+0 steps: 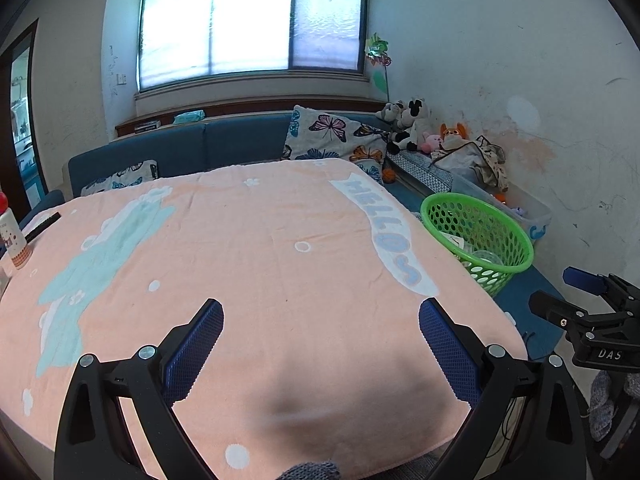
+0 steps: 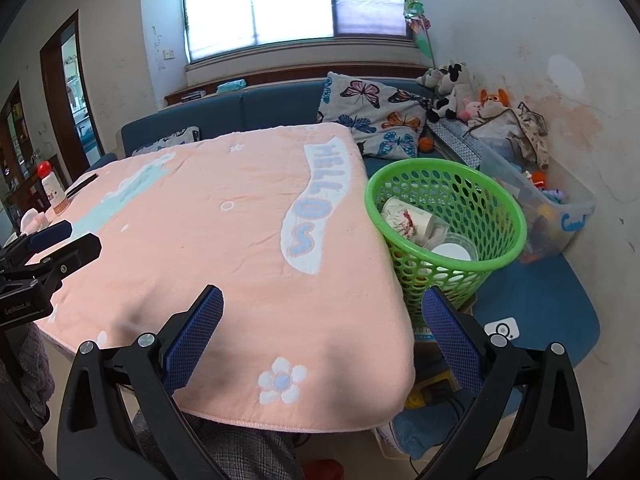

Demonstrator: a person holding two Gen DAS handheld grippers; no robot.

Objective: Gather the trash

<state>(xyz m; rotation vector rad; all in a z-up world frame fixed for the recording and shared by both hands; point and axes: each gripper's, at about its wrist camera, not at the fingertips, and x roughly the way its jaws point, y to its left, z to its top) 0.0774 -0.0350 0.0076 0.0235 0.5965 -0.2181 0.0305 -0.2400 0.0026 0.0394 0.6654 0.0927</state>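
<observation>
Table under a peach terry towel w/ pale blue cartoon print and "HELLO" lettering fills most of both views, top bare across the middle. Behind it at 12 o'clock, dark blue fabric sofa w/ grey butterfly-print cushion leaning on its back. Clear plastic storage bin w/ toys on floor at 2 o'clock against the wall, rumpled beige clothing heaped just behind it. Round green perforated plastic basket standing on floor just beside the table's right edge, at 1-2 o'clock in right wrist view; same basket at 2-3 o'clock in left wrist view. Inside basket: white paper cup w/ red print lying tilted, touching a clear plastic cup w/ white lid; trash thus in the basket. Plush toys, black-and-white cow among them, piled in sofa corner at 1 o'clock. White bottle w/ red round cap upright near table's far left edge at 9-10 o'clock. Left gripper hovering over near part of towel, blue-padded fingers spread wide, nothing between. Right gripper over table's near right corner, fingers likewise released wide, empty. Each gripper also visible at the edge of the other's view.
</observation>
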